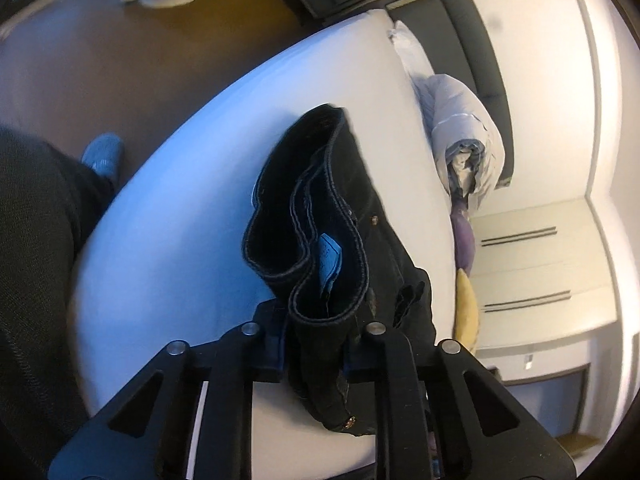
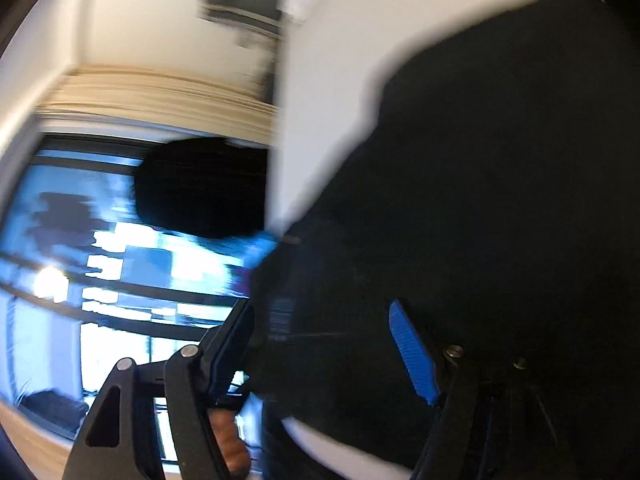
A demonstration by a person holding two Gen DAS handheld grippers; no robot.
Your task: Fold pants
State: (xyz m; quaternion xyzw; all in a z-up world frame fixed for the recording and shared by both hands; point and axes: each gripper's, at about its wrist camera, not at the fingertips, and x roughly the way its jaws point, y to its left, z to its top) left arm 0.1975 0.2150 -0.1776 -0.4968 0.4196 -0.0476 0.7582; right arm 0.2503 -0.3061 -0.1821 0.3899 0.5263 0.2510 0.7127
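**Gripping black jeans by the waistband over the bed**

Handling these black jeans [image 1: 340,208] should be straightforward, I judge: denim is soft enough to drape yet has some weight and body, so it will sag from any single hold and swing if I move fast. It isn't slippery or fragile. The stitched waistband is the firmest place to pinch, and that is where my left gripper [image 1: 316,344] is clamped, with cloth bunched between its jaws. The jeans hang doubled from there above the white mattress [image 1: 180,220], toward its edge nearest me; a pale label shows inside the open waist and brass rivets dot the front.

My right gripper [image 2: 324,344] has dark cloth [image 2: 480,200] lying between its blue pads [image 2: 412,356], which stand apart; the blur keeps me from telling whether it grips anything.
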